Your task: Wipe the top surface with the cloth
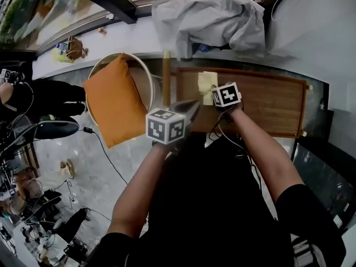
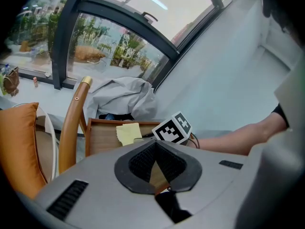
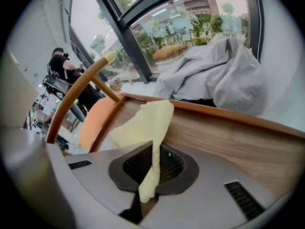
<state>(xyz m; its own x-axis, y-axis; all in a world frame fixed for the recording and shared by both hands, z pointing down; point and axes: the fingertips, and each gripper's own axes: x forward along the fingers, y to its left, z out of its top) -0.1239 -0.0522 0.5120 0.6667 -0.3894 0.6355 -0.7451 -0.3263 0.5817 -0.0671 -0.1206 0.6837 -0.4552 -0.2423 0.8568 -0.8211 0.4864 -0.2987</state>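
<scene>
The wooden top (image 1: 267, 102) with a raised rim lies ahead of me. A pale yellow cloth (image 1: 207, 85) rests on its left part. My right gripper (image 1: 213, 98) is shut on the near edge of this cloth (image 3: 145, 125), which runs up from the jaws onto the wood (image 3: 228, 137). My left gripper (image 1: 194, 106) hovers just left of the right one, near the top's left corner. It is shut with nothing between its jaws (image 2: 158, 189). The left gripper view shows the cloth (image 2: 126, 132) and the right gripper's marker cube (image 2: 174, 128).
An orange cushion (image 1: 114, 99) sits on a round white chair to the left. A wooden post (image 1: 166, 77) stands at the top's left edge. A grey garment (image 1: 211, 18) is heaped on the sill behind. A person (image 1: 33, 96) and cables occupy the floor at left.
</scene>
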